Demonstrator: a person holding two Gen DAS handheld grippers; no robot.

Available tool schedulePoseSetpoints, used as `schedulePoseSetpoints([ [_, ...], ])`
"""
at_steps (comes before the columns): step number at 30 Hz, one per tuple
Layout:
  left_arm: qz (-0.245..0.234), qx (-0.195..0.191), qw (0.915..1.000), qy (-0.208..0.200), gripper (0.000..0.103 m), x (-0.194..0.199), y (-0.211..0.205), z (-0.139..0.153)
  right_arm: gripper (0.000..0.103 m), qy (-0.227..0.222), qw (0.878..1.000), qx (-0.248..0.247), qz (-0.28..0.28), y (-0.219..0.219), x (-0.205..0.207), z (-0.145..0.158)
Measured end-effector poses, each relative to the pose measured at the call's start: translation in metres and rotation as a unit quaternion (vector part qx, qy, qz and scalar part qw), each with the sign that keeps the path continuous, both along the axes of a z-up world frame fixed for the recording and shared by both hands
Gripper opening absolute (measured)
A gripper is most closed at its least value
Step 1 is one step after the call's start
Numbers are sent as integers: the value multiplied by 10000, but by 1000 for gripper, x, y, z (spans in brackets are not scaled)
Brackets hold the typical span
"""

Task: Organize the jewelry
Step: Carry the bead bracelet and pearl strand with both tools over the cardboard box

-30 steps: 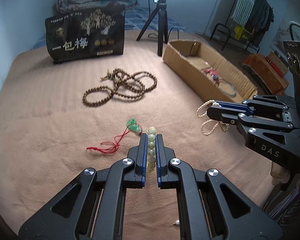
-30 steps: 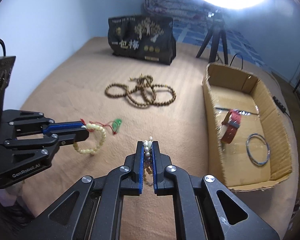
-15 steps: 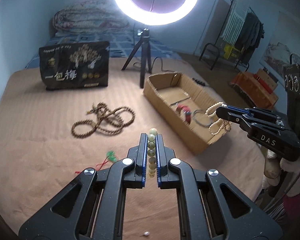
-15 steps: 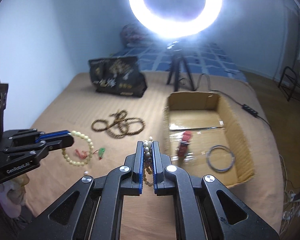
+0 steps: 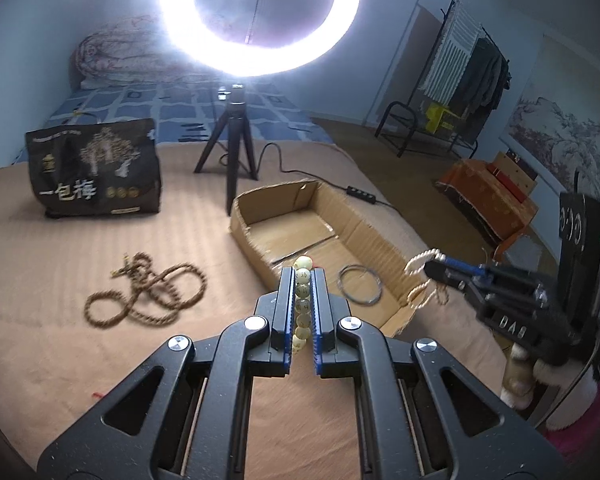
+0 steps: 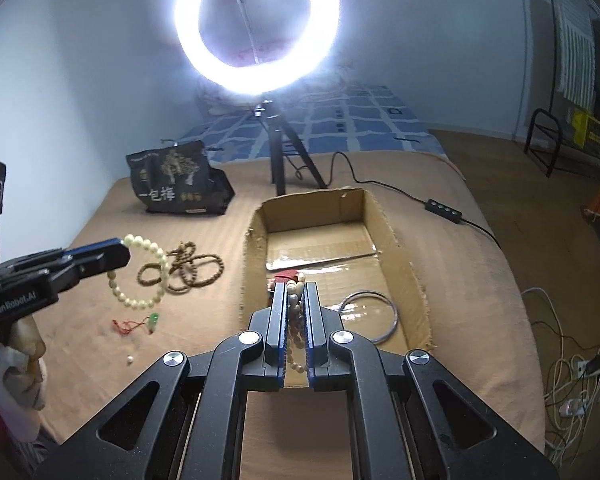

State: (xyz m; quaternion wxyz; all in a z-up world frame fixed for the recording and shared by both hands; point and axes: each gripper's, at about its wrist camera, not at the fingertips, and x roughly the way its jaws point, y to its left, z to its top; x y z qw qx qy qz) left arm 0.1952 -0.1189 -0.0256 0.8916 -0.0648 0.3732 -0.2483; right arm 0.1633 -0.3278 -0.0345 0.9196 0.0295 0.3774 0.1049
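The pale bead bracelet (image 5: 302,308) was pinched in the left hand-held gripper (image 5: 302,280), the pearl strand (image 6: 295,320) in the right hand-held gripper (image 6: 296,292). Both were best carried over the cardboard box (image 6: 412,280) (well inside its walls) before release.

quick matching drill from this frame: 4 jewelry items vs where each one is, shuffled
Items:
1. pale yellow-green bead bracelet
2. small white pearl strand
3. long brown wooden bead necklace
4. thin silver metal bangle

Places:
A. on the floor of the open cardboard box
B. clamped in the left gripper
C. lying loose on the tan bedcover
D. clamped in the right gripper

Pairs: 1-B, 2-D, 3-C, 4-A
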Motion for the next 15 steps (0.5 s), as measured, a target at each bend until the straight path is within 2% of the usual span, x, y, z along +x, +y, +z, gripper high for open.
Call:
schedulePoseSetpoints([
  [3, -17, -95, 9999, 58, 5, 8, -13, -4, 6, 43, 10000, 36, -44, -8, 3, -6],
  [15, -175, -67, 9994, 300, 5, 30, -59, -31, 6, 265, 9987, 228, -362, -44, 23, -28],
])
